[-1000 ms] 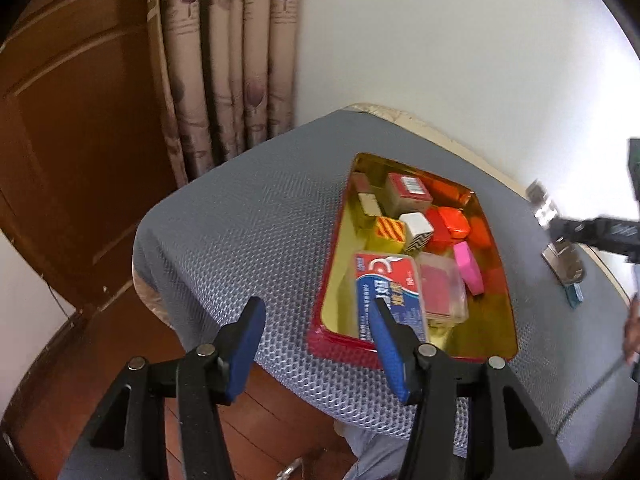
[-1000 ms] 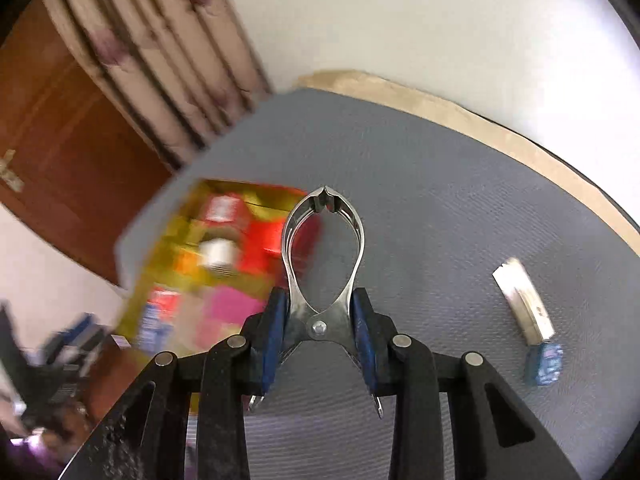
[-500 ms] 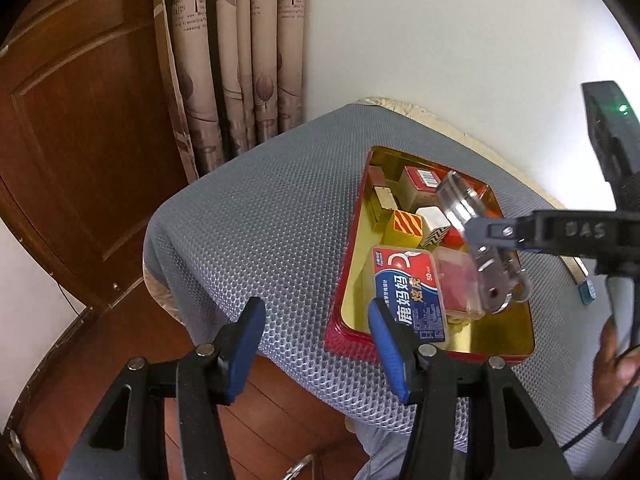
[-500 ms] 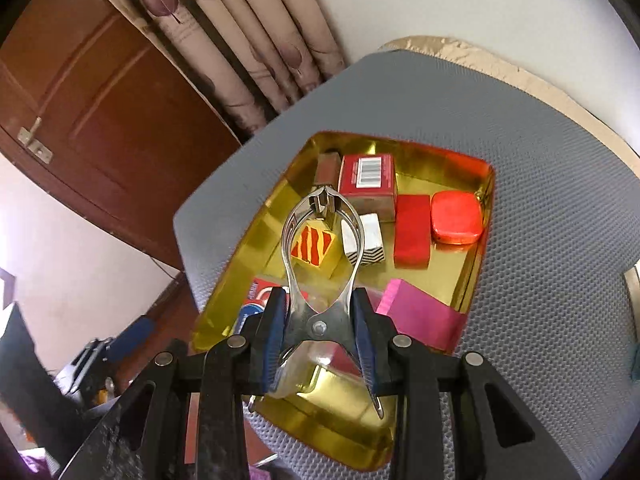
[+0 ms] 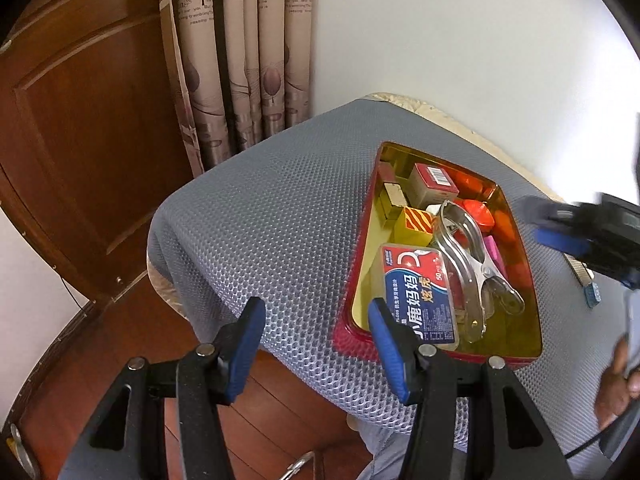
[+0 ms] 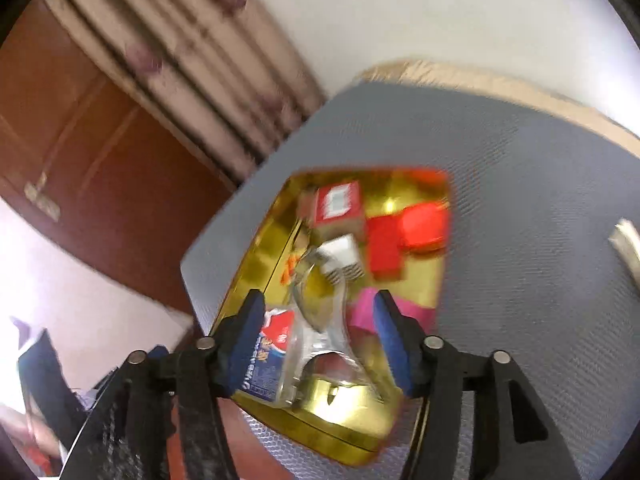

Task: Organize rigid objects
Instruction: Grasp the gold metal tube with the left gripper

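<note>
A gold tray with a red rim point(image 5: 347, 280) sits on the grey mesh cushion point(image 5: 260, 220). In it lie a blue-and-red floss box point(image 5: 416, 292), red boxes, a pink block and a striped yellow block. Silver metal pliers point(image 5: 468, 256) rest on top of them, free of any grip. My right gripper point(image 6: 320, 308) hangs just over the pliers point(image 6: 320, 320); its jaws are opening and the pads stand clear of the metal. It appears blurred at the tray's right side point(image 5: 548, 222). My left gripper point(image 5: 316, 312) is open and empty at the tray's near left corner.
A metal strip with a small blue tag point(image 5: 584, 276) lies on the cushion right of the tray. A hand point(image 5: 616, 384) shows at the lower right. A wooden door and patterned curtain stand beyond the cushion's left edge, a white wall behind.
The right gripper carried the pliers over the tray, lowered them and let go; they now lie on the boxes. Its jaws have spread. The left gripper stayed put.
</note>
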Available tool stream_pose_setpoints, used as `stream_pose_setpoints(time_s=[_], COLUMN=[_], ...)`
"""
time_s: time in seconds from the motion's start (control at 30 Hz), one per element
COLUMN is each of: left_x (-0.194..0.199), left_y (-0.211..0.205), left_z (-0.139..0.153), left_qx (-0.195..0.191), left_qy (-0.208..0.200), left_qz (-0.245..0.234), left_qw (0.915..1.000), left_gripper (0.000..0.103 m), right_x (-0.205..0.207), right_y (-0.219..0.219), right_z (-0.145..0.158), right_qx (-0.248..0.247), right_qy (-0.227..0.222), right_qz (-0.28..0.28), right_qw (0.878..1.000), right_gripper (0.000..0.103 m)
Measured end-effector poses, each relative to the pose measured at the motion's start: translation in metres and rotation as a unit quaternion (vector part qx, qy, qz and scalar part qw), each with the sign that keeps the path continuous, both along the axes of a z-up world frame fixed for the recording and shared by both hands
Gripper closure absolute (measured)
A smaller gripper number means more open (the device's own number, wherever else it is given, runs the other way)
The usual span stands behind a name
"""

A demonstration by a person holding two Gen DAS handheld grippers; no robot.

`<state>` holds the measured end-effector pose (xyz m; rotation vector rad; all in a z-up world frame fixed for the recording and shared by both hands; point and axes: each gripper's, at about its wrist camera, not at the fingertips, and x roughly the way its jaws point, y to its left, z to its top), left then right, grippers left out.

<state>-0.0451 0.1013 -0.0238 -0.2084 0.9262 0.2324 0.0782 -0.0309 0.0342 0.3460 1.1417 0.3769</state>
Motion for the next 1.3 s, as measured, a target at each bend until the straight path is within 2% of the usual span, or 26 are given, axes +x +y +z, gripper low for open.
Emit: stream_pose_setpoints(time_s=[0.07, 0.17, 0.2, 0.27, 0.33, 0.43, 0.47, 0.53, 0.57, 0.63, 0.67, 0.77, 0.9, 1.03, 1.13, 1.3], left_x=[-0.001, -0.004, -0.005, -0.007, -0.01, -0.009, -0.007, 0.003, 0.01, 0.027, 0.038, 0.076, 0.125, 0.174, 0.207, 0.235], left_y=[-0.002, -0.01, -0.014, -0.025, -0.037, -0.062, -0.075, -0.099, -0.114, -0.144, -0.161, -0.215, -0.277, -0.321, -0.34, -0.35], left_z=[0.002, 0.006, 0.007, 0.012, 0.018, 0.025, 0.026, 0.029, 0.031, 0.039, 0.042, 0.045, 0.044, 0.03, 0.008, -0.023], left_qx=[0.005, 0.02, 0.027, 0.036, 0.035, -0.002, -0.023, -0.056, -0.074, -0.107, -0.12, -0.149, -0.15, -0.158, -0.164, -0.172], left_qy=[-0.005, -0.012, -0.016, -0.025, -0.032, -0.02, -0.006, 0.019, 0.03, 0.045, 0.054, 0.072, 0.082, 0.103, 0.132, 0.173], left_qz=[-0.004, -0.017, -0.023, -0.041, -0.065, -0.122, -0.149, -0.182, -0.198, -0.229, -0.237, -0.255, -0.265, -0.252, -0.222, -0.187], left_qw=[1.0, 0.9996, 0.9992, 0.9982, 0.9968, 0.9923, 0.9886, 0.9814, 0.977, 0.9666, 0.9624, 0.9527, 0.949, 0.9491, 0.952, 0.9515], left_gripper=[0.048, 0.048, 0.048, 0.048, 0.048, 0.048, 0.048, 0.048, 0.048, 0.048, 0.048, 0.048, 0.048, 0.048, 0.048, 0.048], right_x=[-0.021, -0.063, -0.076, -0.098, -0.117, -0.146, -0.153, -0.165, -0.17, -0.181, -0.183, -0.182, -0.181, -0.186, -0.196, -0.205], right_y=[-0.034, -0.095, -0.12, -0.171, -0.212, -0.268, -0.283, -0.309, -0.321, -0.34, -0.345, -0.349, -0.349, -0.361, -0.365, -0.375], right_z=[0.007, 0.0, -0.009, -0.031, -0.044, -0.057, -0.059, -0.063, -0.065, -0.068, -0.069, -0.069, -0.072, -0.07, -0.065, -0.062], right_qx=[-0.035, -0.142, -0.19, -0.257, -0.306, -0.379, -0.392, -0.407, -0.404, -0.355, -0.341, -0.318, -0.286, -0.255, -0.24, -0.226], right_qy=[-0.034, -0.071, -0.064, -0.032, -0.013, 0.009, 0.014, 0.022, 0.026, 0.025, 0.026, 0.023, 0.025, 0.005, -0.013, -0.023], right_qz=[-0.043, -0.108, -0.125, -0.153, -0.176, -0.2, -0.206, -0.221, -0.229, -0.257, -0.266, -0.266, -0.244, -0.245, -0.249, -0.248], right_qw=[0.998, 0.981, 0.972, 0.954, 0.936, 0.904, 0.896, 0.886, 0.885, 0.899, 0.901, 0.91, 0.926, 0.935, 0.938, 0.942], right_gripper=[0.031, 0.026, 0.022, 0.021, 0.021, 0.019, 0.015, 0.013, 0.013, 0.01, 0.009, 0.008, 0.006, 0.006, 0.006, 0.006])
